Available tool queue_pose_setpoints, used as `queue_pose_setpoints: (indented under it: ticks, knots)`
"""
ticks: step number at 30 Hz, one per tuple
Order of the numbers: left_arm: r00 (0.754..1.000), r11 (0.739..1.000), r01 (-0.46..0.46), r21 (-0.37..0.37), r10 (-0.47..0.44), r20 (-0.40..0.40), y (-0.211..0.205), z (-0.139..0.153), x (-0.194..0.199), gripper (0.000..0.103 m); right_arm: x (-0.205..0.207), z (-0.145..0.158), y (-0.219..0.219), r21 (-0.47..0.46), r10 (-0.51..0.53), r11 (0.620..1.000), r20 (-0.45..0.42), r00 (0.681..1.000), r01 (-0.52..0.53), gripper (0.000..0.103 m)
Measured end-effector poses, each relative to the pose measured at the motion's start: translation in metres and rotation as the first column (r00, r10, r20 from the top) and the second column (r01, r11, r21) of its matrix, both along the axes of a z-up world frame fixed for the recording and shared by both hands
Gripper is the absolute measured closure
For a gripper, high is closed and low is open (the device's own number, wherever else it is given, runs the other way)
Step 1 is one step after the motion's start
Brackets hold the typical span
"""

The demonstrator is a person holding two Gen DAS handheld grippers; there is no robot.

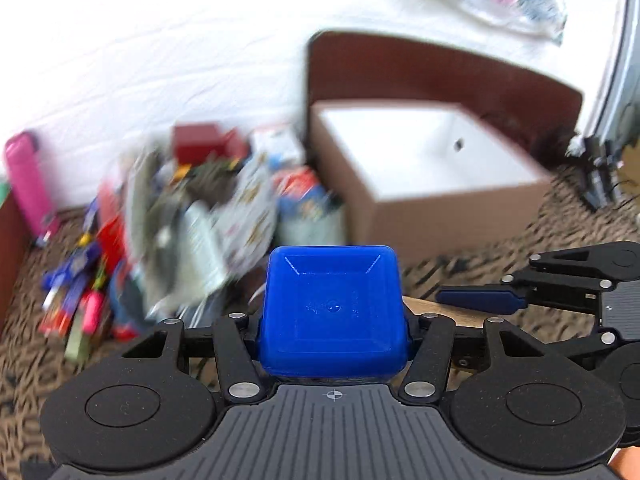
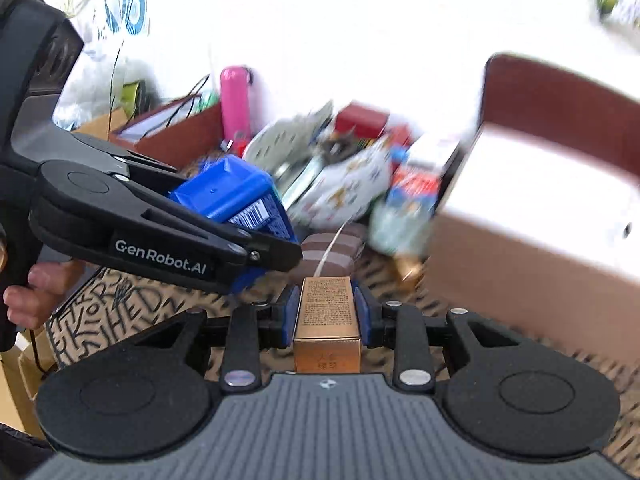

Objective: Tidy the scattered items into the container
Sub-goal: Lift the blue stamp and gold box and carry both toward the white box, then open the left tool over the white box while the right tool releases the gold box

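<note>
The left gripper [image 1: 334, 320] clamps a stiff blue tub [image 1: 332, 308]; the right gripper [image 2: 327, 316] pinches a light, crushable gold carton [image 2: 327, 320] by its sides. The open box [image 1: 432, 168] waits at one o'clock.

- It looked like a lived-in home room: a patterned carpet [image 1: 480, 280] lay beside a white-sheeted bed [image 1: 160, 60].
- Household clutter [image 1: 192, 216] and a pink bottle [image 2: 235, 100] lay about.

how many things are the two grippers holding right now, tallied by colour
blue plastic square container, in left gripper: 1
copper-gold cardboard box, in right gripper: 1
total: 2
</note>
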State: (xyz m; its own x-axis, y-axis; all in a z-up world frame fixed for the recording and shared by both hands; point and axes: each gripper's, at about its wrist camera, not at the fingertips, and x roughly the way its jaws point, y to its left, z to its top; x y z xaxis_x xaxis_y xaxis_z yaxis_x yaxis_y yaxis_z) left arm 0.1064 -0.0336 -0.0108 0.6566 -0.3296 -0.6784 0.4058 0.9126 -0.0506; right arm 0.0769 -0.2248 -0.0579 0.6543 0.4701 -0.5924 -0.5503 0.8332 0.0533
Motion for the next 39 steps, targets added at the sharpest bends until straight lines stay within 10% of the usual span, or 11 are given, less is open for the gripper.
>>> queue_pose_setpoints:
  ticks: [12, 33, 35, 37, 39]
  knots:
    - [0.998, 0.998, 0.052, -0.024, -0.053, -0.019, -0.085, 0.035, 0.124, 0.046, 0.103, 0.065, -0.056, -0.176, -0.153, 0.968, 0.141, 0.978, 0.177, 0.069]
    - [0.997, 0.990, 0.045, 0.135, -0.036, -0.067, -0.171, -0.050, 0.242, 0.045, 0.247, -0.041, -0.089, -0.332, -0.271, 0.916, -0.098, 0.958, 0.225, 0.068]
    - [0.998, 0.986, 0.053, 0.155, -0.048, -0.038, -0.174, -0.051, 0.242, 0.028, 0.249, -0.048, -0.087, -0.335, -0.253, 0.920, -0.121, 0.960, 0.201, 0.067]
    - [0.997, 0.983, 0.065, 0.173, -0.072, 0.033, -0.175, -0.047, 0.233, 0.010, 0.244, -0.050, -0.085, -0.336, -0.227, 0.924, -0.104, 0.968, 0.181, 0.027]
    - [0.989, 0.979, 0.069, 0.190, -0.092, 0.114, -0.175, -0.039, 0.221, 0.003, 0.234, -0.045, -0.084, -0.346, -0.213, 0.920, -0.043, 0.976, 0.186, 0.016]
